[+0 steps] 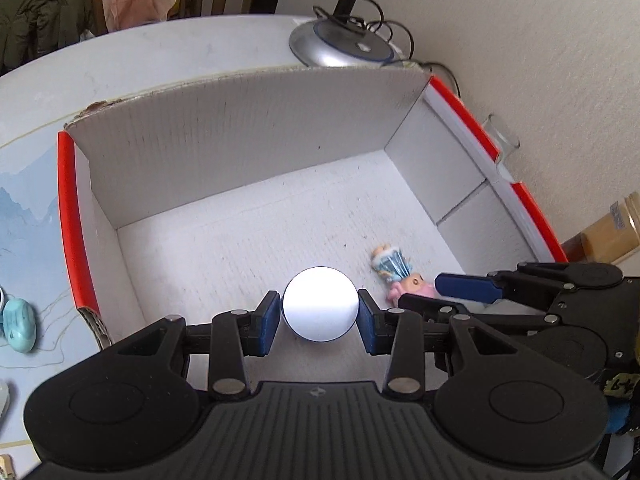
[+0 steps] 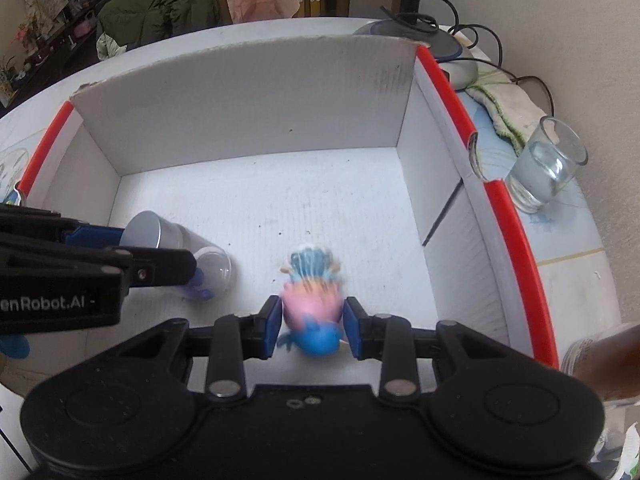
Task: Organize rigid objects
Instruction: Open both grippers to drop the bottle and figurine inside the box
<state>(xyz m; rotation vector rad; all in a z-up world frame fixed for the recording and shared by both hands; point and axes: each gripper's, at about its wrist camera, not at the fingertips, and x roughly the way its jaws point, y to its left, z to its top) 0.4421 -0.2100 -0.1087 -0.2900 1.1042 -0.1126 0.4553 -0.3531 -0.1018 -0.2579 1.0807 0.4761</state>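
Note:
My left gripper (image 1: 319,314) is shut on a clear jar with a silver lid (image 1: 320,304), its blue pads pressing both sides. In the right wrist view the jar (image 2: 180,240) hangs tilted just above the floor of the white cardboard box (image 2: 248,96), held by the left gripper (image 2: 158,252). My right gripper (image 2: 311,324) is shut on a pink and blue toy figurine (image 2: 312,292), low over the box floor and blurred. In the left wrist view the figurine (image 1: 394,270) shows beside the jar, in the right gripper (image 1: 432,296). Both grippers are inside the red-rimmed box (image 1: 240,128).
A glass of water (image 2: 548,164) stands just outside the box's right wall, near a cloth (image 2: 500,100). A lamp base with cables (image 1: 340,46) sits behind the box. A teal object (image 1: 18,324) lies left of it. Something small and blue (image 2: 196,288) lies under the jar.

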